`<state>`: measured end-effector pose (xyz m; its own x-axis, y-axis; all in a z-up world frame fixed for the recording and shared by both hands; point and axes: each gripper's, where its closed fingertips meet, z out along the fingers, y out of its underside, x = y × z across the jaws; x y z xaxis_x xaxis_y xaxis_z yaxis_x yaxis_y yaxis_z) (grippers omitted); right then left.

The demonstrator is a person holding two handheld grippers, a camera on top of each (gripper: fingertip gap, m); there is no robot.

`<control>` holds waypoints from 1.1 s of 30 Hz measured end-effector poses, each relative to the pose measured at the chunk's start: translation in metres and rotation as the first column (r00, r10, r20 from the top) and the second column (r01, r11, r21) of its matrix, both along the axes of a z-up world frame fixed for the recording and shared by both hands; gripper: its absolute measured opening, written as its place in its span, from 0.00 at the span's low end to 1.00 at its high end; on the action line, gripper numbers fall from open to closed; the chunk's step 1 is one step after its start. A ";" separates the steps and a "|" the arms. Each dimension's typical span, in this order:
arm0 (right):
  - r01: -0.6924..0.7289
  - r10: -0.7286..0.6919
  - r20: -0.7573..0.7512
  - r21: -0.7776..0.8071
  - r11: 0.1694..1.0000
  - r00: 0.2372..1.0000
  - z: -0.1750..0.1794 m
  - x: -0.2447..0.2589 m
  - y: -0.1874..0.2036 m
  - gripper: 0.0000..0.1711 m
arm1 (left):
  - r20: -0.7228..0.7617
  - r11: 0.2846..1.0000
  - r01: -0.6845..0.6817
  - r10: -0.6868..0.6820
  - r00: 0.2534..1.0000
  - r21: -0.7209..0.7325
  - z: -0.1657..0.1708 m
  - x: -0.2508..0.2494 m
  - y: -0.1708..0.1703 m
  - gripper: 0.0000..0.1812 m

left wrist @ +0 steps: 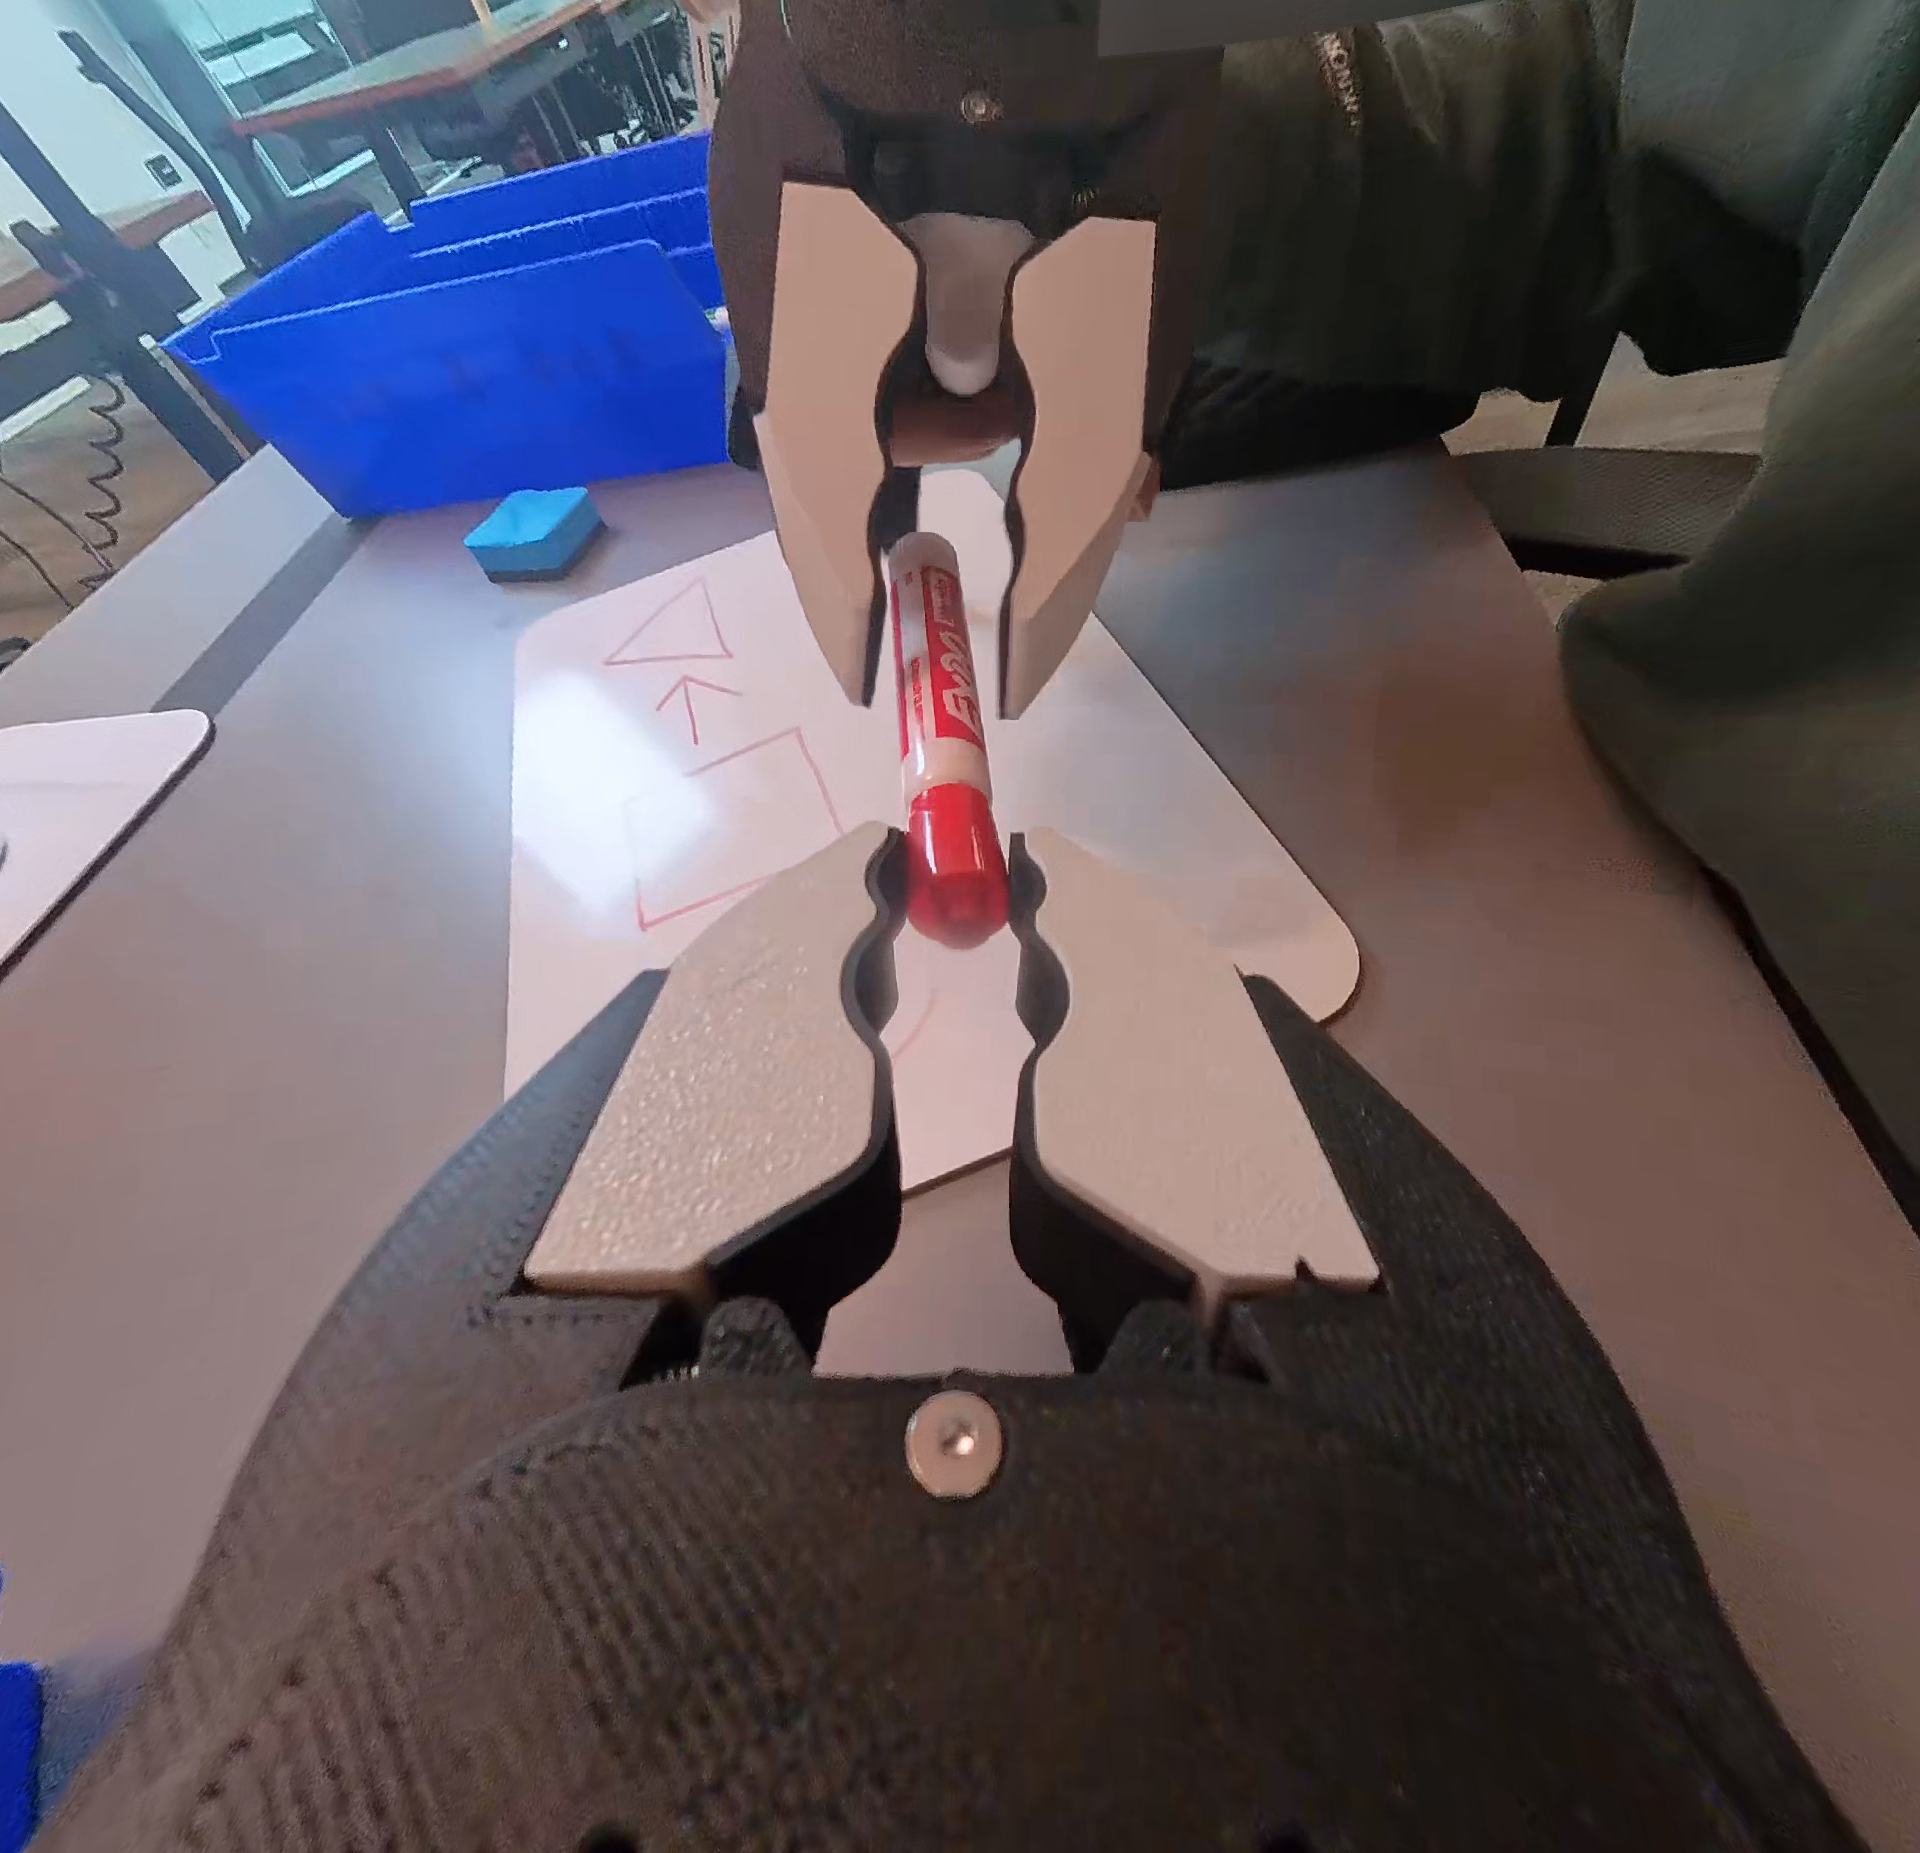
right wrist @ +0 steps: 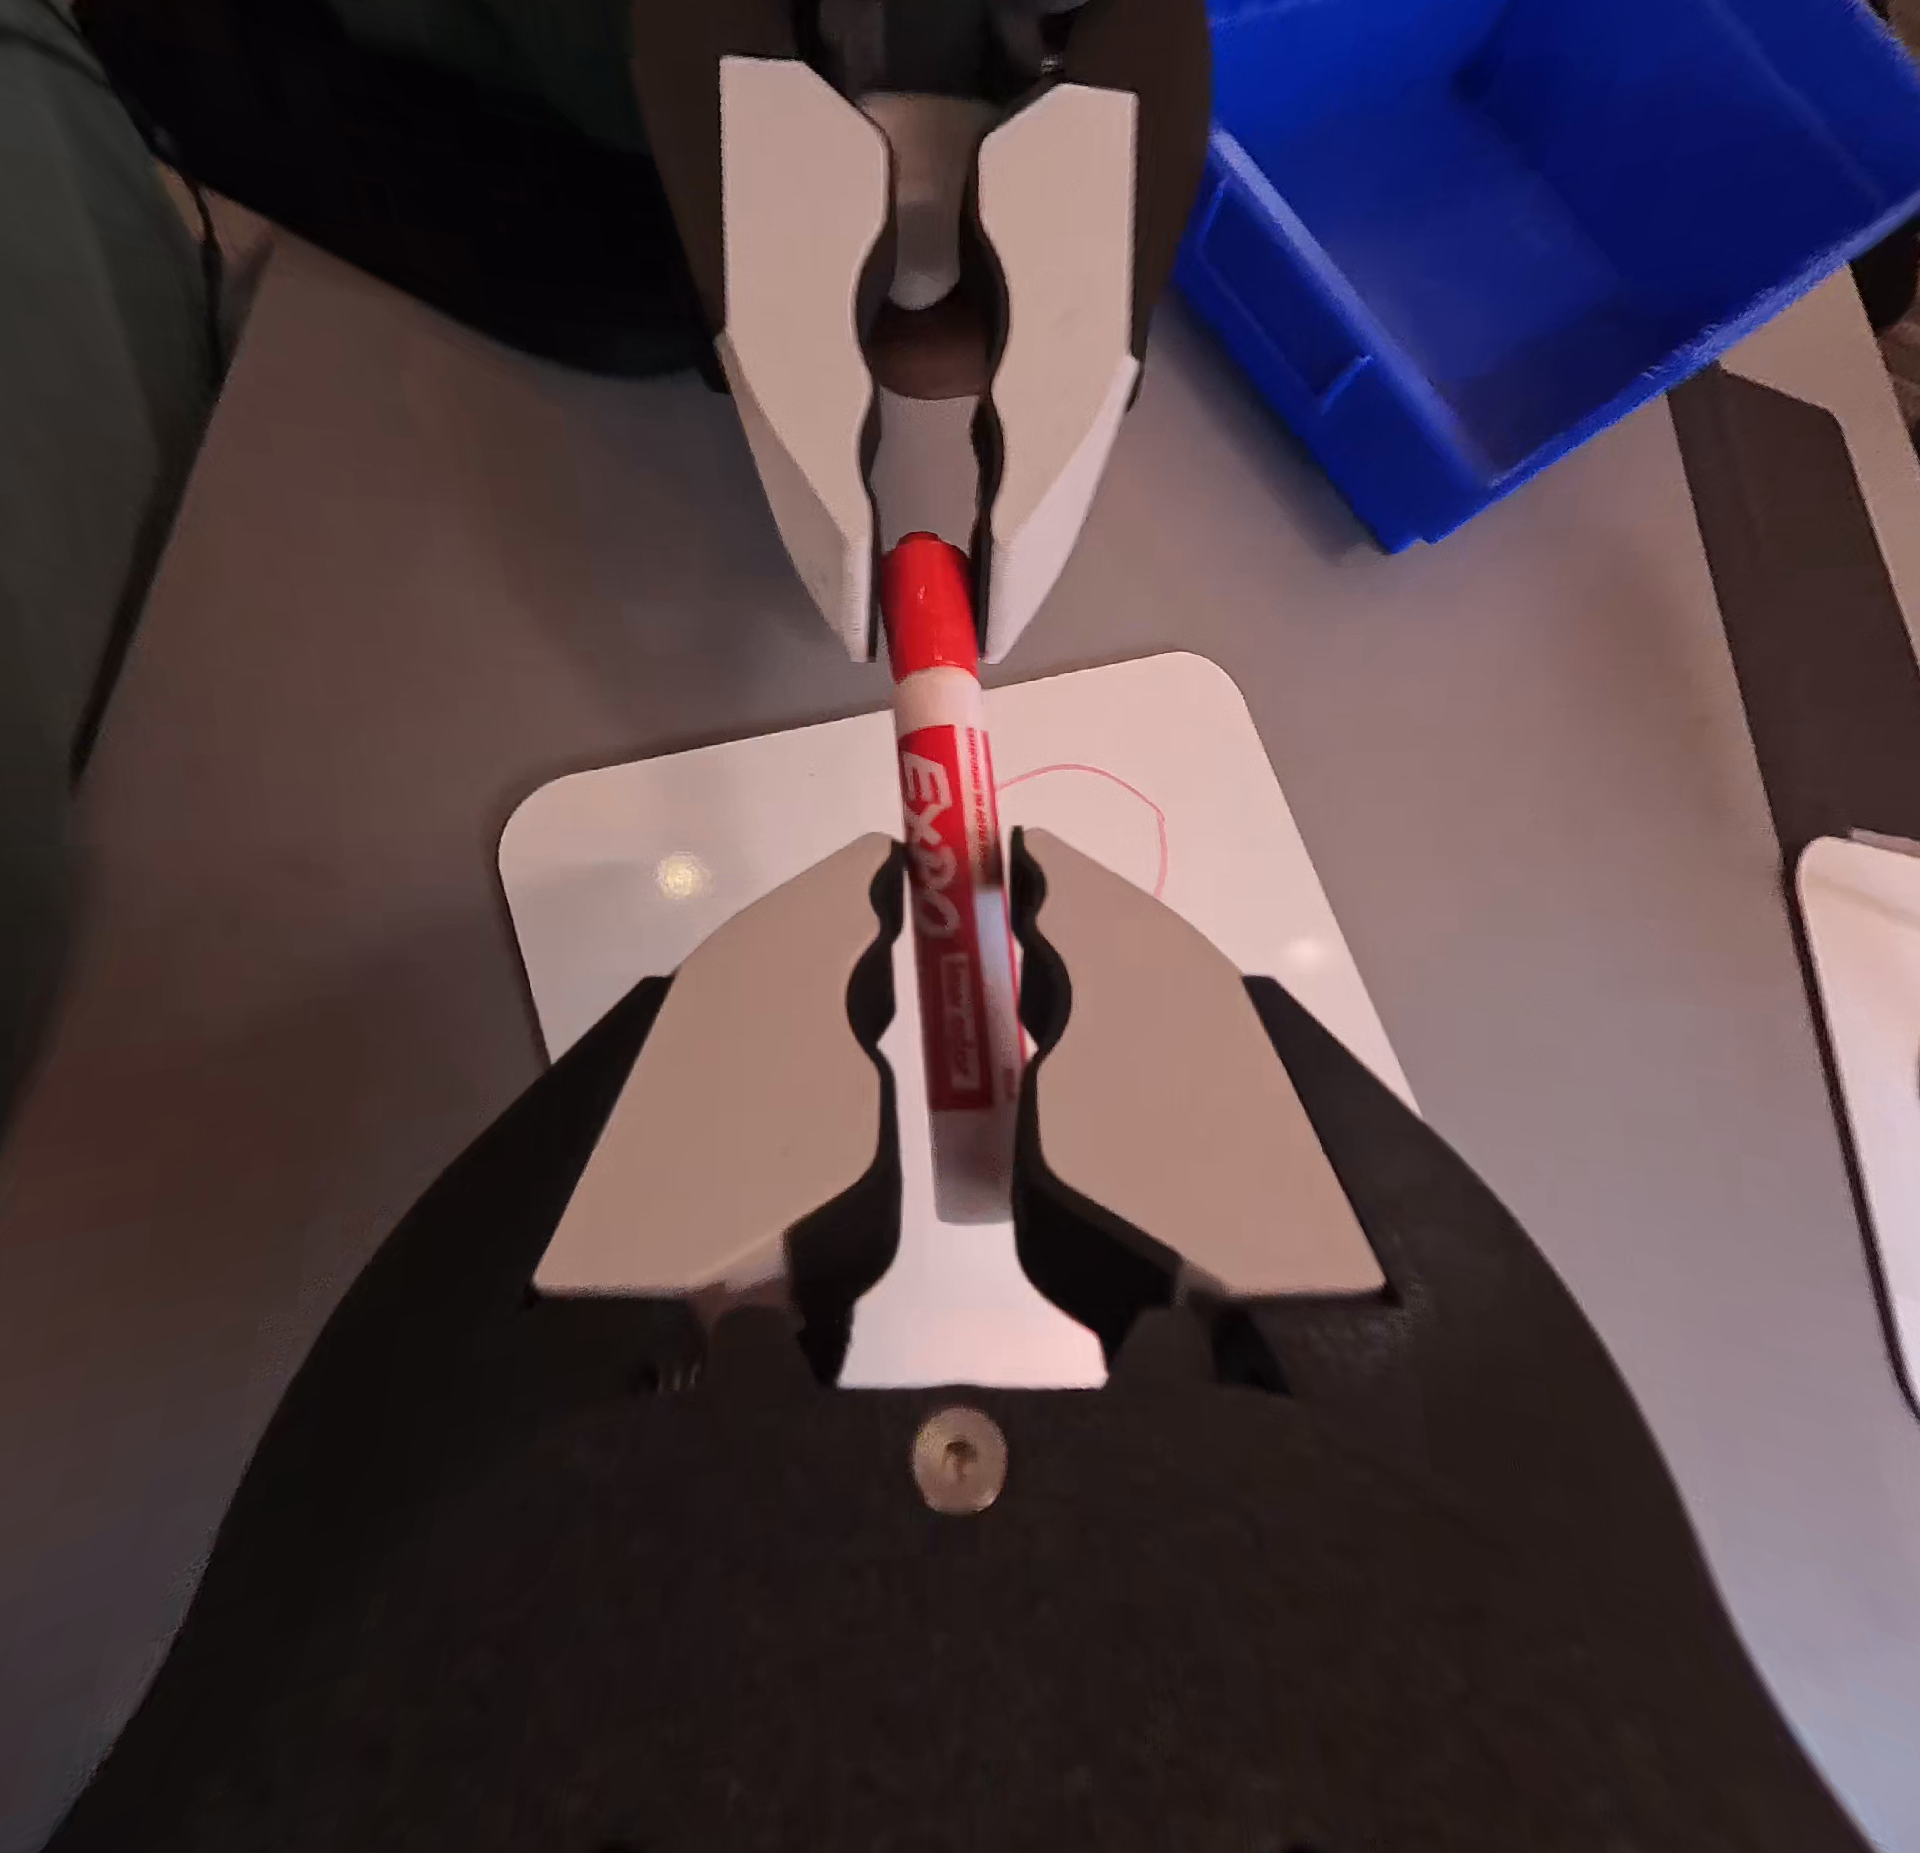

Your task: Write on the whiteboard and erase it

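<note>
A red dry-erase marker (left wrist: pixel 943 764) is held in the air above a small whiteboard (left wrist: pixel 582 764) between my two grippers, which face each other. My left gripper (left wrist: pixel 951 847) is shut on the marker's red cap (left wrist: pixel 956 873). My right gripper (left wrist: pixel 933 707) is shut on the white barrel. In the right wrist view the barrel (right wrist: pixel 948 764) runs between my right gripper (right wrist: pixel 954 847) fingers, and the left gripper (right wrist: pixel 928 655) pinches the cap (right wrist: pixel 928 598). The whiteboard (right wrist: pixel 623 847) carries red drawings: a triangle, an arrow, a square and part of a circle. A blue eraser (left wrist: pixel 535 536) lies beyond the board.
A blue plastic bin (left wrist: pixel 468 369) stands on the grey table behind the eraser and also shows in the right wrist view (right wrist: pixel 1558 245). A second white board (left wrist: pixel 83 795) lies at the table's edge (right wrist: pixel 1860 1024). A person's dark green sleeve (left wrist: pixel 1766 556) is close beside the grippers.
</note>
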<state>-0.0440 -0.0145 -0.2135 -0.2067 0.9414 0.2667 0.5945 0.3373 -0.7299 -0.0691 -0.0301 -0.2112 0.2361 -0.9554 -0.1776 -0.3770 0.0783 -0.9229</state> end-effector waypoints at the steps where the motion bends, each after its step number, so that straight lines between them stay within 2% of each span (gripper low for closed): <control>1: -0.010 0.010 0.013 0.017 1.000 1.000 -0.002 0.000 -0.001 0.10 | 0.004 1.000 -0.002 0.002 1.000 -0.003 0.000 0.001 -0.001 0.11; 5: 0.001 -0.001 0.027 -0.019 1.000 1.000 -0.004 0.000 -0.002 0.10 | 0.061 1.000 0.003 -0.001 0.998 -0.031 0.006 0.003 -0.003 0.11; 7: 0.036 -0.038 -0.022 -0.075 0.996 0.999 0.005 0.003 0.004 0.10 | 0.124 0.998 -0.056 0.058 0.991 -0.020 0.015 0.001 0.006 0.11; 9: 0.121 -0.128 -0.062 -0.104 0.987 0.990 0.018 0.018 0.026 0.10 | 0.157 0.991 -0.129 0.131 0.979 -0.021 0.021 -0.008 0.017 0.19; 12: 0.361 -0.374 -0.132 -0.113 0.926 0.918 0.050 0.071 0.091 0.10 | 0.198 0.985 -0.169 0.175 0.965 -0.044 0.026 -0.021 0.023 0.13; 14: 0.572 -0.585 -0.173 -0.124 0.811 0.792 0.072 0.131 0.151 0.10 | 0.191 0.981 -0.190 0.194 0.962 -0.038 0.025 -0.026 0.026 0.11; 17: 0.830 -0.845 -0.198 -0.175 0.530 0.497 0.088 0.239 0.234 0.10 | 0.176 0.981 -0.193 0.195 0.965 -0.028 0.023 -0.025 0.027 0.09; 20: 0.931 -0.968 -0.085 -0.267 0.250 0.236 0.060 0.321 0.284 0.10 | 0.153 0.982 -0.190 0.191 0.970 -0.023 0.018 -0.023 0.027 0.08; 22: 0.944 -0.989 0.029 -0.305 0.129 0.144 0.026 0.346 0.301 0.10 | 0.141 0.981 -0.190 0.192 0.971 -0.027 0.015 -0.022 0.028 0.08; 24: 0.953 -0.987 0.121 -0.296 0.066 0.105 -0.004 0.354 0.309 0.10 | 0.134 0.980 -0.197 0.199 0.971 -0.031 0.013 -0.023 0.029 0.07; 27: 0.943 -0.982 0.160 -0.330 0.044 0.102 -0.025 0.349 0.316 0.11 | 0.129 0.977 -0.209 0.212 0.969 -0.038 0.011 -0.025 0.031 0.07; 31: 0.851 -0.983 0.053 -0.511 0.124 0.176 -0.005 0.325 0.315 0.17 | 0.128 0.974 -0.220 0.225 0.966 -0.048 0.008 -0.027 0.034 0.07; 33: 0.831 -0.980 -0.023 -0.526 0.181 0.199 0.016 0.316 0.309 0.20 | 0.127 0.973 -0.223 0.229 0.965 -0.055 0.007 -0.028 0.035 0.07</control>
<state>0.2723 0.2948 -0.1979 0.8796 0.3961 -0.2634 0.0199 -0.5838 -0.8116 -0.0970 0.0050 -0.2041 0.4653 -0.8802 -0.0935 -0.2559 -0.0327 -0.9662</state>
